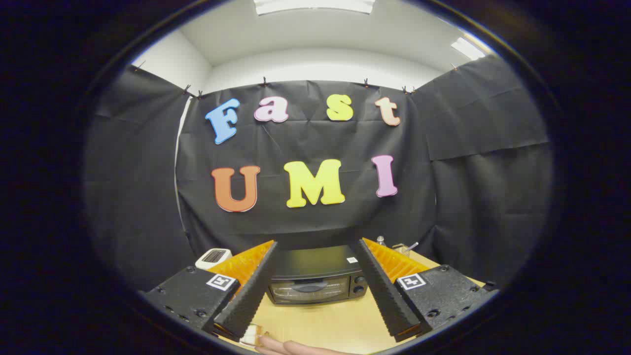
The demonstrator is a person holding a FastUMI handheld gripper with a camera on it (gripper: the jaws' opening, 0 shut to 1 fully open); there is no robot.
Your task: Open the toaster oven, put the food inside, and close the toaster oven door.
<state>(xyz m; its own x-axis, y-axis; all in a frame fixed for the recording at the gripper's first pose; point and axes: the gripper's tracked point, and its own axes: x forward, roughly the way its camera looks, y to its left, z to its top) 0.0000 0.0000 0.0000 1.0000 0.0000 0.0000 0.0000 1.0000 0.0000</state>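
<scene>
A: Gripper view, then. How does the gripper (315,286) stand?

B: Its two fingers (249,291) are spread wide apart, released, with nothing held between them. Each has a dark ribbed pad on its inner face and an orange outer side.

A: Where is the toaster oven (315,276)?

B: It sits ahead of the fingers, framed in the gap between them, on a light wooden table (325,323). Its glass door is closed, with the handle across the top and two knobs on its right side. The fingers are apart from it.

A: And the food?

B: A small pale piece of food (250,335) lies on the table close to the base of the left finger. A person's hand (291,346) rests just beside it.

A: Anything else?

B: A small white appliance (213,257) stands beyond the left finger.
</scene>
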